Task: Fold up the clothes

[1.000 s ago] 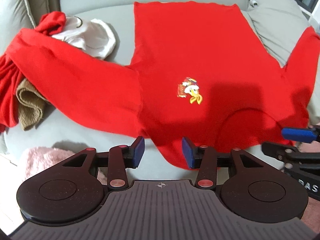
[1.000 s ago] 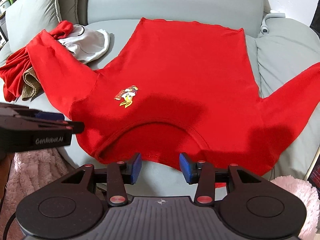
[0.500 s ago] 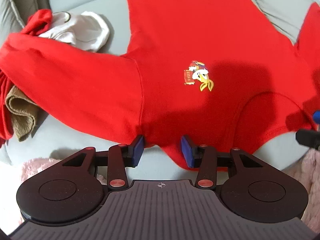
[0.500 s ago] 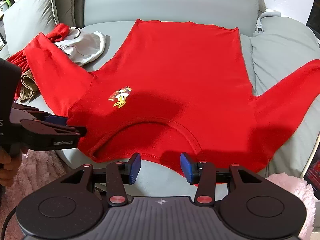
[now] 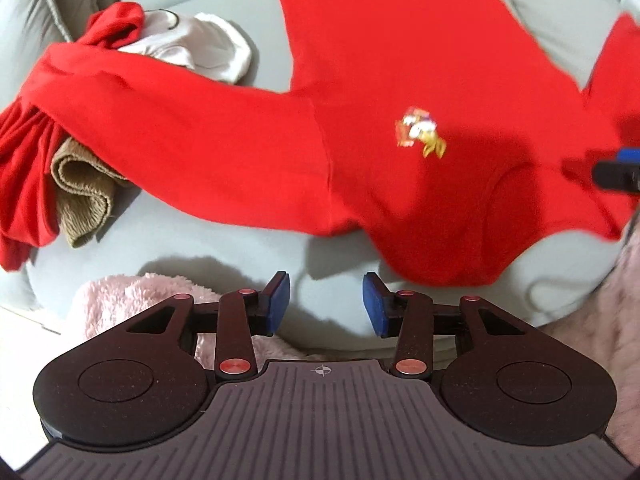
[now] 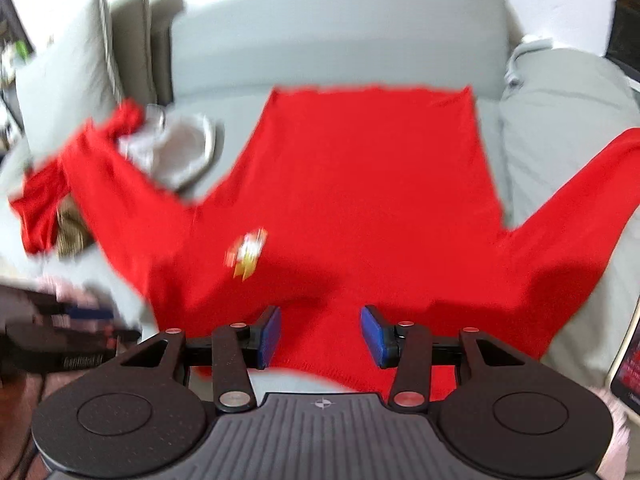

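Surface: a grey sofa (image 5: 256, 248) seat, cushions behind it.
Red sweater (image 5: 392, 60): spread flat on the seat, collar nearest the cameras, hem toward twelve o'clock, small cartoon emblem (image 5: 420, 132) on the chest.
Sleeves: one reaches to nine o'clock over a heap of clothes (image 5: 84, 184); the other to three o'clock.
Left tool (image 5: 324, 304): partly open, empty, over bare sofa edge at six o'clock.
Right tool (image 6: 320, 332): partly open, empty, above the collar; view blurred.
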